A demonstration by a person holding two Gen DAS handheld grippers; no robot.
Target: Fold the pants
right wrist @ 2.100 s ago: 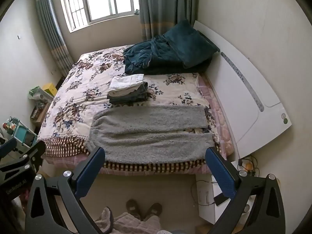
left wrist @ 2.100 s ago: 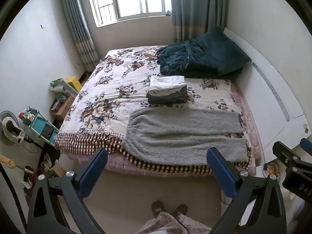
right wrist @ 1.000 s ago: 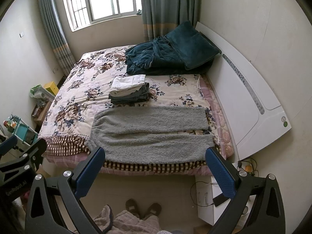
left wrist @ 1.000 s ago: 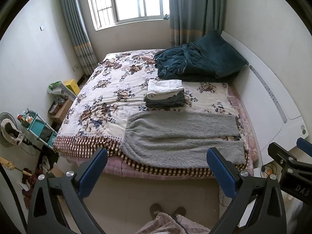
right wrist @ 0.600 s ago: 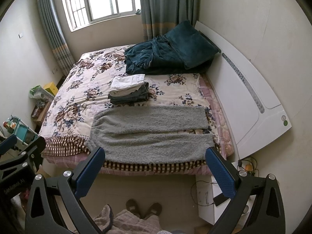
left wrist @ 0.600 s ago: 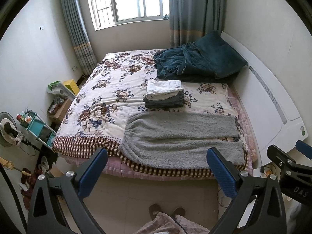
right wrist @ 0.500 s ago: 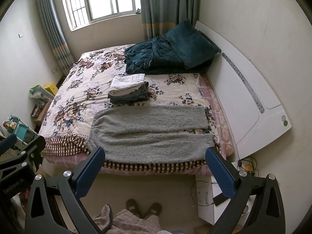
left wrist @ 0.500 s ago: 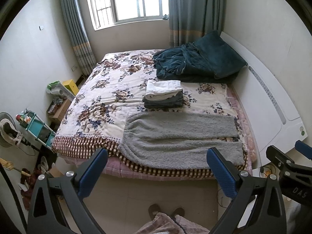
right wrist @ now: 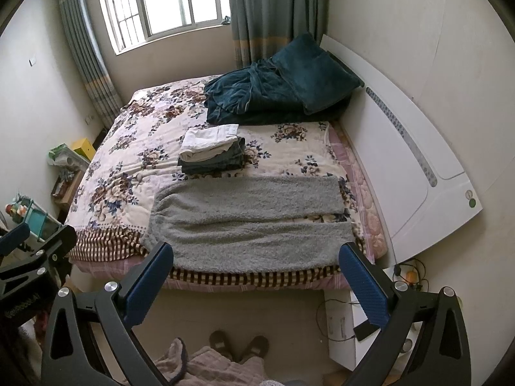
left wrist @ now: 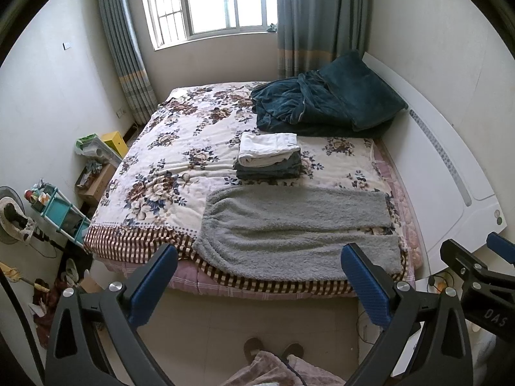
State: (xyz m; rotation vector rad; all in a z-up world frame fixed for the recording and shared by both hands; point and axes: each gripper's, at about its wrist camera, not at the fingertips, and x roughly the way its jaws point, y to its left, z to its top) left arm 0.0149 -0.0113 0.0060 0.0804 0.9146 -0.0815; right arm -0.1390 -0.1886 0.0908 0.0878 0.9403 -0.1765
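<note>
While pants [left wrist: 296, 228] lie flat at bed [left wrist: 167, 167] near edge, my left claw [left wrist: 257, 276] and right claw [right wrist: 256, 273] hover wide open, empty.

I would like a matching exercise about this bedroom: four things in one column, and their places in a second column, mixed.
Things:
1. grey pants
2. folded clothes stack
3. dark teal blanket
4. yellow box

Places:
A. on the floor, left of the bed
B. spread flat along the near edge of the bed
C. heaped by the white headboard
D. mid-bed, just behind the pants

Pairs: 1-B, 2-D, 3-C, 4-A
</note>
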